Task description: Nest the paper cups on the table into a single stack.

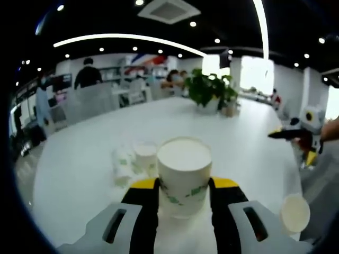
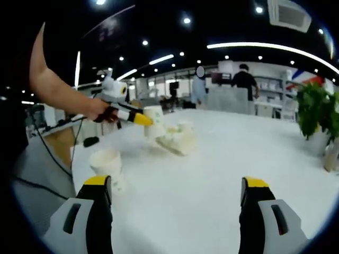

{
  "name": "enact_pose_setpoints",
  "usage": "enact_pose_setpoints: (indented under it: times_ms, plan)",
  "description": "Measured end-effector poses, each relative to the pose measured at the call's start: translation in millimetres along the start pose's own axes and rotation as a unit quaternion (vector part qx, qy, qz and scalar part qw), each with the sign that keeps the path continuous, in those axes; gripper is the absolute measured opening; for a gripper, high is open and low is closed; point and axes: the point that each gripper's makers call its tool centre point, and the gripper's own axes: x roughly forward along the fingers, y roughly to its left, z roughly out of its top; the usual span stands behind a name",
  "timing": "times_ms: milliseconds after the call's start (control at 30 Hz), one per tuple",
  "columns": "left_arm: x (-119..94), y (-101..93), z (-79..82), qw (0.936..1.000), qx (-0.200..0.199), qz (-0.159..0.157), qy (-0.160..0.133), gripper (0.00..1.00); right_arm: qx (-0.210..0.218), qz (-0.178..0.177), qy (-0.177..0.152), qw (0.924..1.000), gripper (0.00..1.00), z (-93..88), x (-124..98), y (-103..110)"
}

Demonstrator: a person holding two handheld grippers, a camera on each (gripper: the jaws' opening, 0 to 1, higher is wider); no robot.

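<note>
White paper makes up every cup on the long white table. In the left gripper view, going from the left, a small cluster of cups lies toppled together on the tabletop, blurred, so their number cannot be told. Just right of it, the left gripper has its 2 yellow-tipped jaws clamped on 1 upright cup with green print, its open mouth facing the camera. Further right, a single cup stands alone near the table edge. At the far right the right gripper shows beside a person's hand. A potted plant sits at the far end of the table.

In the right gripper view, at the left, a hand carries the left gripper, closed on the cup above the toppled cluster. Below it the lone cup stands just beside the right gripper's left jaw. The right gripper has its jaws spread wide with nothing between them. The plant is at the right edge.
</note>
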Motion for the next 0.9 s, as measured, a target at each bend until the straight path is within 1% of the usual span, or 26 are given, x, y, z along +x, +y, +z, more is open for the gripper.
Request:
enact_pose_setpoints:
  times_ms: [200, 300, 367, 533, 667, 733, 833, 900]
  plan:
    - [-6, 1.2, 14.9, 1.0, 0.005, -0.003, -0.007, 0.35, -0.004, 0.002, -0.002, 1.0, 1.0, 4.7, -1, 3]
    - [-9, -0.5, 22.9, 0.9999, 0.007, -0.008, -0.01, 0.36, -0.007, 0.003, 0.001, 1.0, 1.0, 3.9, -2, 6]
    - [-10, -0.5, 26.4, 0.9999, 0.0, -0.012, -0.01, 0.36, -0.008, 0.006, 0.005, 0.9999, 1.0, 1.7, -3, 8]
    - [-15, -0.1, 44.2, 0.9997, -0.006, -0.015, -0.02, 0.36, -0.009, 0.01, 0.008, 0.9999, 1.0, 1.3, -5, 10]
    - [-18, 0.0, 55.9, 0.9995, 0.005, -0.018, -0.025, 0.35, -0.007, 0.007, 0.004, 0.9999, 1.0, 4.9, -8, 10]
    - [-19, 0.6, 59.4, 0.9995, 0.01, -0.02, -0.023, 0.35, -0.006, 0.006, 0.001, 1.0, 1.0, 6.4, -9, 10]
    - [-20, 1.6, 66.2, 0.9994, 0.006, -0.022, -0.025, 0.35, -0.008, 0.004, -0.001, 1.0, 1.0, 7.6, -10, 11]
    - [-21, 3.0, 69.4, 0.9995, 0.014, -0.02, -0.022, 0.35, -0.009, 0.004, -0.002, 1.0, 1.0, 7.9, -11, 13]
